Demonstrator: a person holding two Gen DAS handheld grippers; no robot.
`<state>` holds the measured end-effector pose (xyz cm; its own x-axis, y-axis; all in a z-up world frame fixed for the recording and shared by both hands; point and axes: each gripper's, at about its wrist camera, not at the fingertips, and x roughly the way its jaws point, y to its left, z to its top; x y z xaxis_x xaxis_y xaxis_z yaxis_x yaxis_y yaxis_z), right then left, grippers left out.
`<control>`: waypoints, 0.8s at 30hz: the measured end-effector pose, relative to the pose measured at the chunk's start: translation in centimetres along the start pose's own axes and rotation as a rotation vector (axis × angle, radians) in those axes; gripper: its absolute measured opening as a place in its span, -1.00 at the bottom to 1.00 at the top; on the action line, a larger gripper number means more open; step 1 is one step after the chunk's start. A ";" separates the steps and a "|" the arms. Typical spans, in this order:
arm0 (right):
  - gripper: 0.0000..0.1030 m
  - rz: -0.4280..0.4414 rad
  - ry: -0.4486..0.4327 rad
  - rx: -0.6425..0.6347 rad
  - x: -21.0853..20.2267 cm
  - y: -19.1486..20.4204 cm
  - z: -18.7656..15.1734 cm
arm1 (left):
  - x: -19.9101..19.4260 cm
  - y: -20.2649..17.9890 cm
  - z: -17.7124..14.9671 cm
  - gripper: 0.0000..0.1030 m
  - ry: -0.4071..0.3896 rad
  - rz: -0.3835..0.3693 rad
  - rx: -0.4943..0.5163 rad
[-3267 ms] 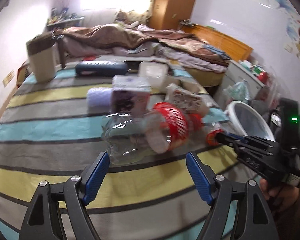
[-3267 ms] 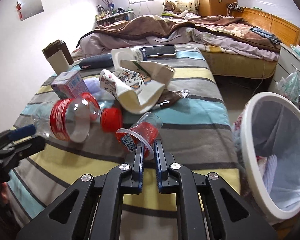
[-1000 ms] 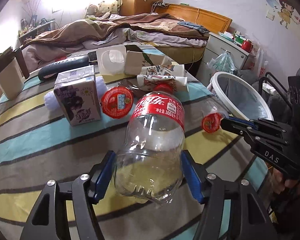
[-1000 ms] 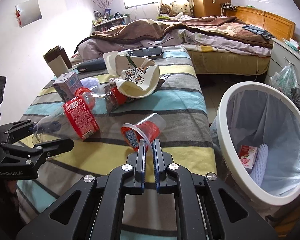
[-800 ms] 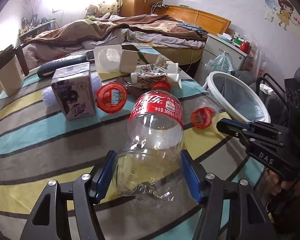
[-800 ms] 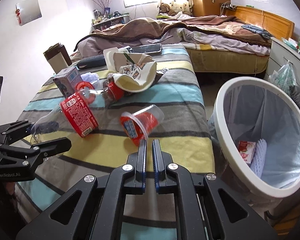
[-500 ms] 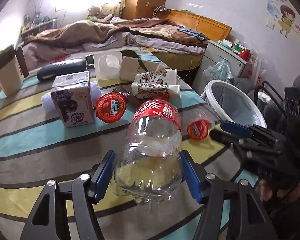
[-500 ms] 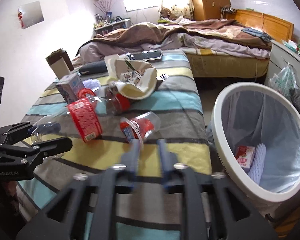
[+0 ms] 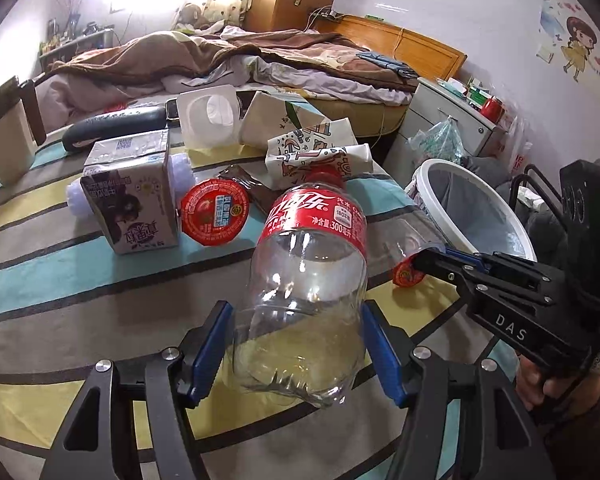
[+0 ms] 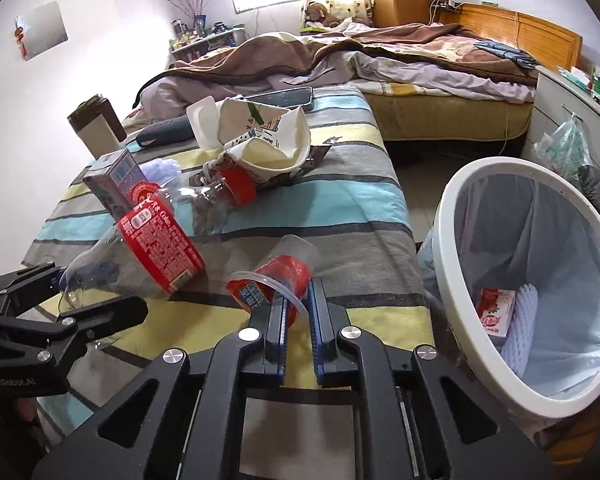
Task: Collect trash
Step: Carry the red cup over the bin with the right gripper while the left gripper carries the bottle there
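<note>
The left hand-held gripper (image 9: 296, 344) clamps the base of an empty clear bottle (image 9: 304, 280) with a red label, its cap toward twelve o'clock over the striped bed (image 9: 60, 280). The right hand-held gripper (image 10: 298, 316) has just snapped closed and appears to pinch the rim of a red-lidded plastic cup (image 10: 276, 276). The white bin (image 10: 448, 240) stands at three o'clock.

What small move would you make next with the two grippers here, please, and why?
Probably swing the right gripper over to the white bin and release there: its jaws pinch the rim of the clear plastic cup with red inside, the bin stands open beside it, and the left gripper already clamps the empty clear red-labelled bottle.
</note>
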<state>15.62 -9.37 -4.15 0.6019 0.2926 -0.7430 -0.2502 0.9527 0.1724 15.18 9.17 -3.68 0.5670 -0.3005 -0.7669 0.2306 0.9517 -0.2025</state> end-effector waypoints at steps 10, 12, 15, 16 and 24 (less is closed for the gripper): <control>-0.78 0.023 -0.035 0.008 -1.3 -0.2 -0.3 | -1.6 -0.3 -1.2 0.23 -0.049 0.000 -0.033; -0.78 0.028 -0.043 0.011 -1.6 -0.2 -0.4 | -2.1 -0.4 -1.6 0.22 -0.058 0.001 -0.035; -0.78 0.037 -0.057 0.010 -2.1 -0.1 -0.5 | -3.1 -0.5 -2.1 0.22 -0.083 -0.007 -0.044; -0.78 0.037 -0.063 0.008 -2.4 -0.1 -0.7 | -3.3 -0.5 -2.2 0.22 -0.088 -0.009 -0.048; -0.78 0.040 -0.082 0.008 -3.5 -0.2 -1.2 | -4.2 -1.6 -4.1 0.23 -0.070 -0.062 -0.028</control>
<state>12.69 -10.70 -2.39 0.6515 0.3355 -0.6805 -0.2689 0.9408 0.2064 9.19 9.14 -2.58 0.6063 -0.3617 -0.7082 0.2457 0.9322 -0.2657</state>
